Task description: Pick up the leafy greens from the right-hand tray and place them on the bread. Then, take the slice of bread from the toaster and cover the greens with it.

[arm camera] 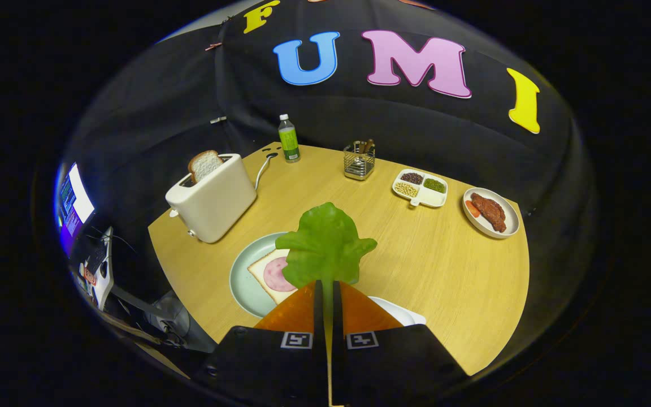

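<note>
Recording booth staged as a kitchen table: black cloth wall (150, 118), round wooden table (444, 271) bearing toaster (212, 198), food plates, utensil holder (359, 160), with computer monitor (74, 200) alongside.

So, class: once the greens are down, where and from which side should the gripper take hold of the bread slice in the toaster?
Probably the top crust of the bread slice, from above. It stands upright, only its upper part clear of the toaster slot, so the fingers would straddle its flat faces. For now the gripper is shut on the leafy greens.
</note>
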